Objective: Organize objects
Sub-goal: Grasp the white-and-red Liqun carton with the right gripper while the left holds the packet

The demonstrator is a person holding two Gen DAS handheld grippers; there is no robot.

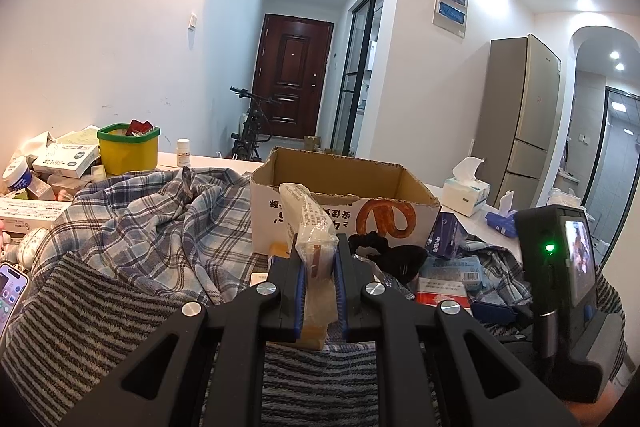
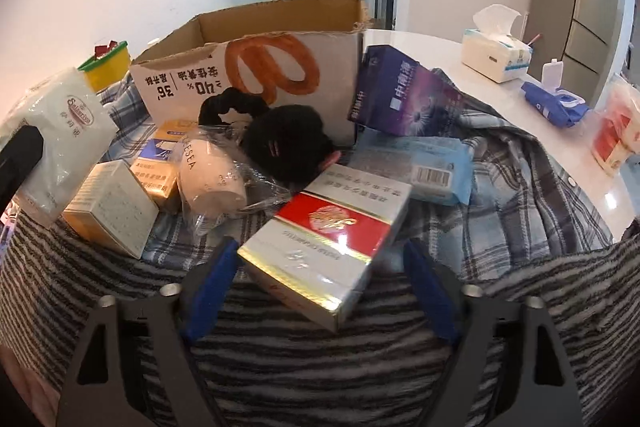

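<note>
On the cloth-covered table (image 2: 520, 211), my left gripper (image 1: 316, 267) is clamped on a plastic-wrapped packet (image 1: 308, 223) before the cardboard box (image 1: 344, 195), presumably its destination, while my right gripper (image 2: 320, 259), jaws apart, straddles the red-and-white carton (image 2: 328, 239) for pickup.
</note>
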